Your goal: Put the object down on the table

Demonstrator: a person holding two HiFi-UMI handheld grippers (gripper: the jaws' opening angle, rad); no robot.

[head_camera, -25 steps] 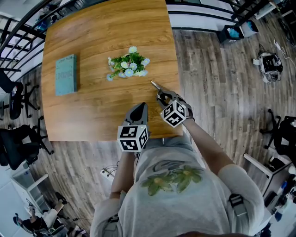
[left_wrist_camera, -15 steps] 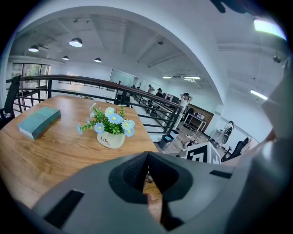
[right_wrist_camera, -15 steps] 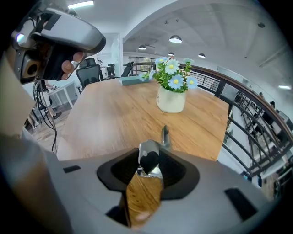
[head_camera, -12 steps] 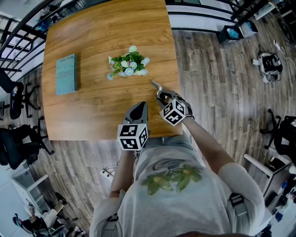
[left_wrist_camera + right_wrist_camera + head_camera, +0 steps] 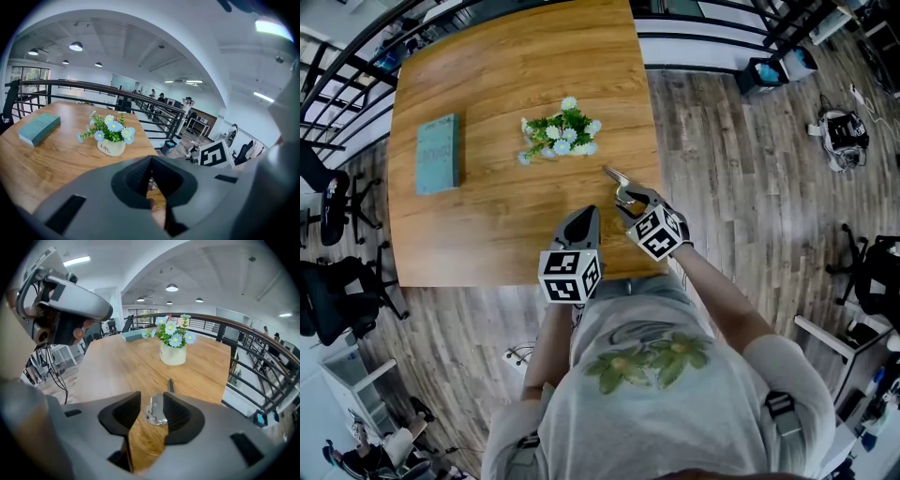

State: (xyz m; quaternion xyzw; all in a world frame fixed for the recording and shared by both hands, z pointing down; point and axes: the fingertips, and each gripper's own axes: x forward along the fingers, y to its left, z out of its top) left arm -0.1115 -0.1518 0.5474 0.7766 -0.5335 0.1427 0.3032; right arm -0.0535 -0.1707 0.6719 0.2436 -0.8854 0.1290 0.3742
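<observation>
A small silver metal tool (image 5: 157,408) with a dark pointed tip sits between the jaws of my right gripper (image 5: 150,411). It leans against the right-hand pad, and a clear gap separates it from the other pad. The jaws are opening. In the head view the tool (image 5: 617,182) pokes out ahead of the right gripper (image 5: 628,199) near the right edge of the wooden table (image 5: 487,75). Whether it rests on the wood I cannot tell. My left gripper (image 5: 581,223) hangs over the table's near edge, jaws (image 5: 151,161) together and empty.
A white pot of blue and white flowers (image 5: 561,131) stands mid-table, straight ahead of the right gripper (image 5: 173,345). A teal book (image 5: 437,153) lies at the left. Black railings border the table's far side, with wood floor and office chairs around it.
Both grippers stay almost where they were. The tool still points toward the flowers from the right gripper, and the head view has shifted slightly.
</observation>
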